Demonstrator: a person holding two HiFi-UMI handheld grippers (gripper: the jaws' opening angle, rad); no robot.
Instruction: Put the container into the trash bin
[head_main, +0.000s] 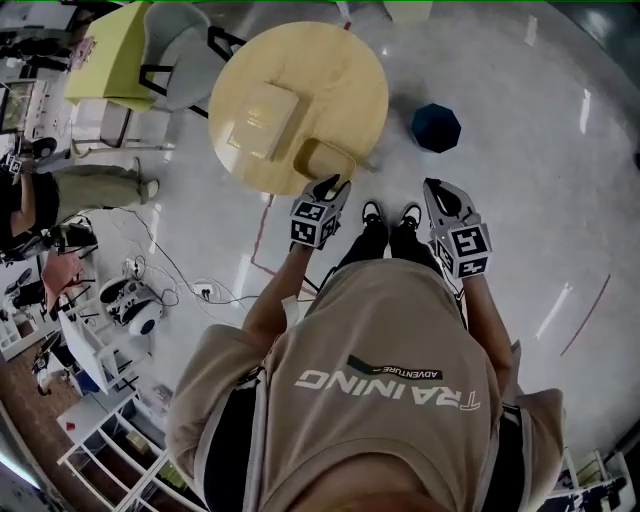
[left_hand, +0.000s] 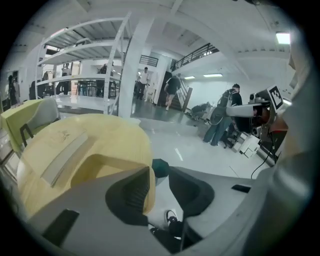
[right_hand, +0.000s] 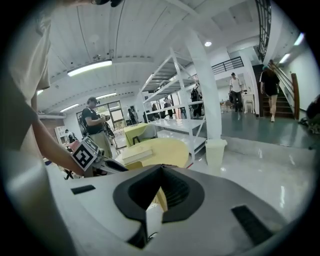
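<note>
Task hardly begun: the open yellow container (head_main: 325, 160) sits at the round table's (head_main: 345, 70) edge, ungripped. My left gripper (head_main: 330, 185) has its jaws apart at the container's near wall. My right gripper (head_main: 436, 186) is closed and empty. The dark trash bin (head_main: 436, 127) stands on the floor, apart

Round pale-yellow worktop (head_main: 340, 70) carries two items: a flat cream box (head_main: 262, 120) lying left of centre, and an open tan container (head_main: 325, 160) at the near rim, just beside the box. Glossy grey floor (head_main: 520, 200) carries a dark blue bin (head_main: 436, 127), standing right of the worktop and apart from it.
</note>
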